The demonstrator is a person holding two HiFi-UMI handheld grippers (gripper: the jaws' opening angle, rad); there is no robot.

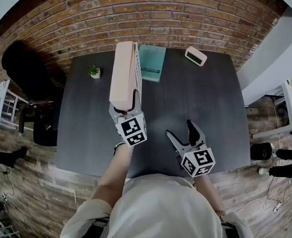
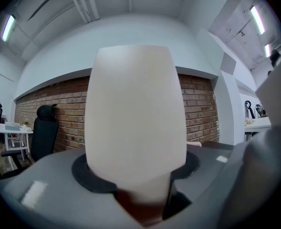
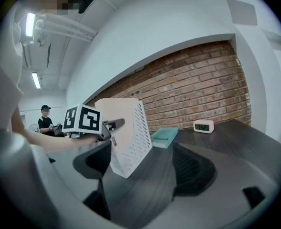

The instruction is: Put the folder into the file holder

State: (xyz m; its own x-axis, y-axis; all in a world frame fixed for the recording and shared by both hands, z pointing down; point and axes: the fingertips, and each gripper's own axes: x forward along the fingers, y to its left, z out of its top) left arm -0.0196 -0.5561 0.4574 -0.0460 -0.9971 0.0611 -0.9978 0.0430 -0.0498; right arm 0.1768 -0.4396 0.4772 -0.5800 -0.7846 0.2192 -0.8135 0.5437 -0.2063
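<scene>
so the left gripper is clamped on the near end of the file holder, a pale thing with slotted sides; in the left gripper view that pale body fills the whole gap between the jaws, which sit wide with the pads snug against it; from the right gripper view the holder is clearly tipped over, leaning away toward the brick wall, with only its lower corner down on the dark table; the folder, teal, isn't in the holder at all; it's lying flat on the table near the far edge, just beside the holder on the right-hand side, and honestly I can't tell if the two are touching since the holder overlaps it in the head view; right gripper is hanging over the near right part of the table with its jaws spread and nothing between them, just bare tabletop showing in its own view; other bits on the table: a small white clock at the far right, well apart from the folder, and a tiny potted plant at the far left; there's a black office chair off the table's left side.
</scene>
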